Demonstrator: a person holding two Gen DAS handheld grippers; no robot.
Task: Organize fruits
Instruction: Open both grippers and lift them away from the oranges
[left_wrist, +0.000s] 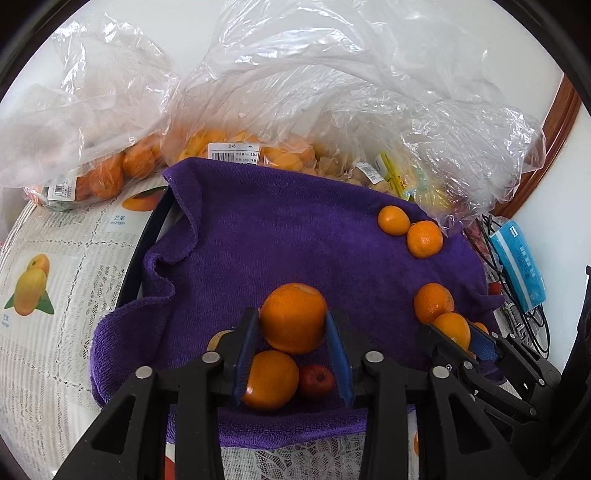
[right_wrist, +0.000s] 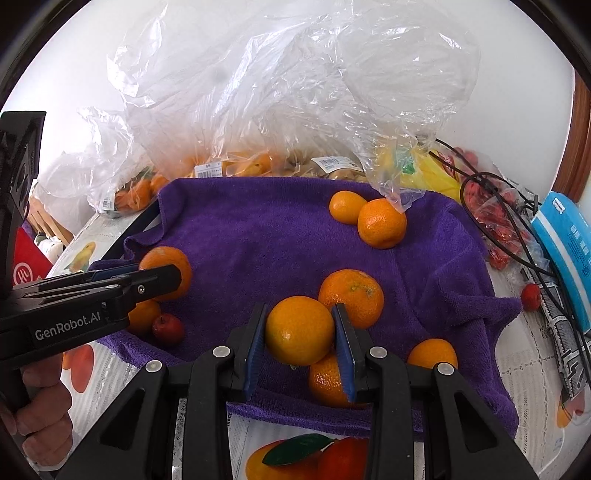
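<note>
A purple towel (left_wrist: 277, 240) (right_wrist: 258, 240) lies spread over a dark tray and carries several loose oranges. My left gripper (left_wrist: 291, 314) is shut on a large orange (left_wrist: 293, 328), its blue pads pressing both sides. Under it lie another orange (left_wrist: 271, 380) and a small red fruit (left_wrist: 316, 380). In the right wrist view the left gripper (right_wrist: 171, 275) shows at the left. My right gripper (right_wrist: 300, 310) is shut on a smooth orange (right_wrist: 299, 336) just above the towel, beside a mandarin (right_wrist: 351, 295). Two more oranges (right_wrist: 382, 223) rest at the towel's back right.
Clear plastic bags (left_wrist: 295, 92) of oranges and other produce crowd the back edge. To the right lie a blue tissue pack (right_wrist: 565, 251), black cables (right_wrist: 517, 236) and a stray red fruit (right_wrist: 530, 296). A fruit-printed tablecloth (left_wrist: 55, 258) covers the table. A hand (right_wrist: 40, 424) grips the left handle.
</note>
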